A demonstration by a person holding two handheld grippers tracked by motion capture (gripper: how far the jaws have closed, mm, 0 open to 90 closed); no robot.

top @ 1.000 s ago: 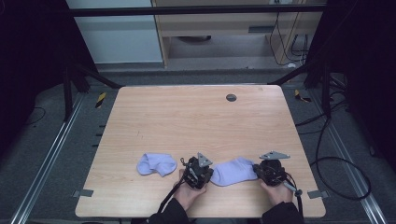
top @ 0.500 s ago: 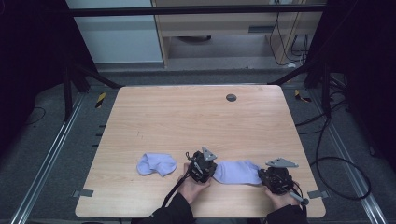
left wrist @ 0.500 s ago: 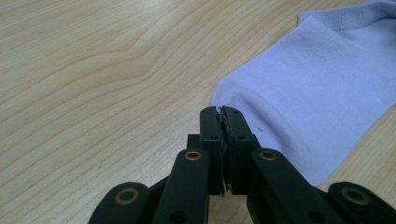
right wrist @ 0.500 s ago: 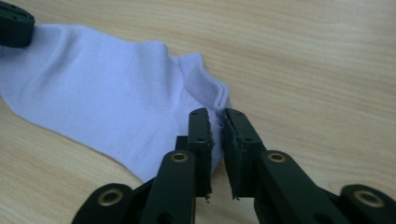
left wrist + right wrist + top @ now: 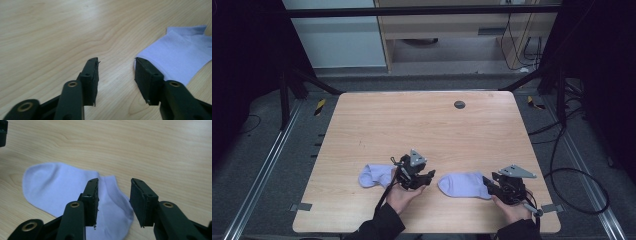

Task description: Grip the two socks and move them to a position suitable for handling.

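Two socks on the wooden table (image 5: 422, 125), both pale lavender ankle ones, plain knit with no logo or writing I can make out. One sock (image 5: 463, 184) lies flat near the front edge between the two grippers, the other sock (image 5: 374, 175) sits crumpled just left of the left gripper (image 5: 428, 178). Left gripper's jaws are spread over bare wood, pinching nothing. Right gripper (image 5: 488, 184) is spread too, jaws hovering at the flat sock's cuff end.
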